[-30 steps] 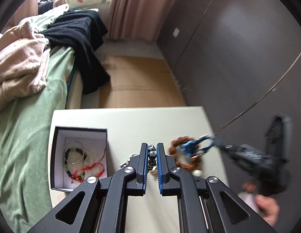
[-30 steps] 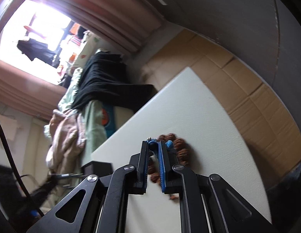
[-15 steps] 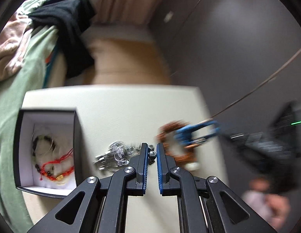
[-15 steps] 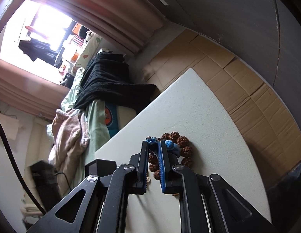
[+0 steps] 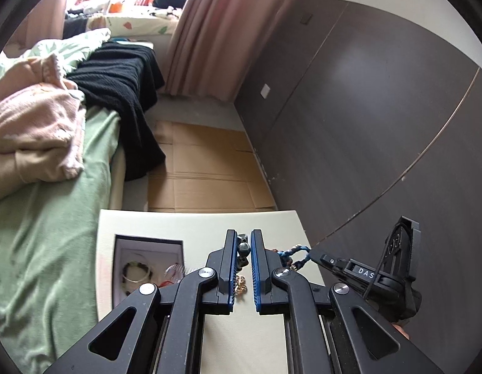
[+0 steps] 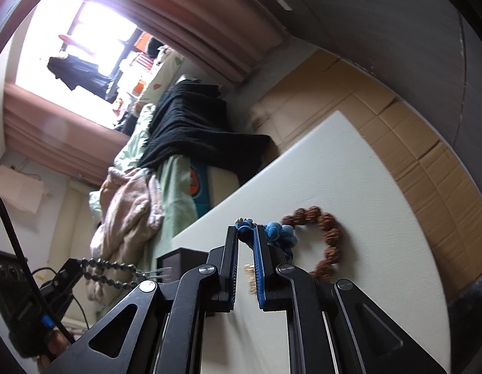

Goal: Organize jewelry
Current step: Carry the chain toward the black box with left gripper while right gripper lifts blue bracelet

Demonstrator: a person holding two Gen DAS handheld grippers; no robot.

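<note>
My left gripper (image 5: 243,243) is shut on a dark metal bead chain (image 5: 243,249), which hangs from its tip above the table; the chain also shows in the right wrist view (image 6: 111,272). My right gripper (image 6: 246,233) is shut on a blue knotted cord bracelet (image 6: 273,231), also seen in the left wrist view (image 5: 295,254). A brown seed-bead bracelet (image 6: 326,240) lies on the white table (image 6: 350,180) just right of it. An open black jewelry box (image 5: 147,268) with white lining holds several bracelets at the table's left.
A small gold chain (image 5: 239,285) lies on the table between my left fingers. A bed with green sheet (image 5: 54,233), pink and black clothes stands left of the table. Cardboard (image 5: 203,168) covers the floor beyond. A dark wardrobe wall (image 5: 381,109) is at right.
My left gripper has lifted with the bead chain and moved back left over the box side. My right gripper has raised the blue bracelet off the brown bracelet.
</note>
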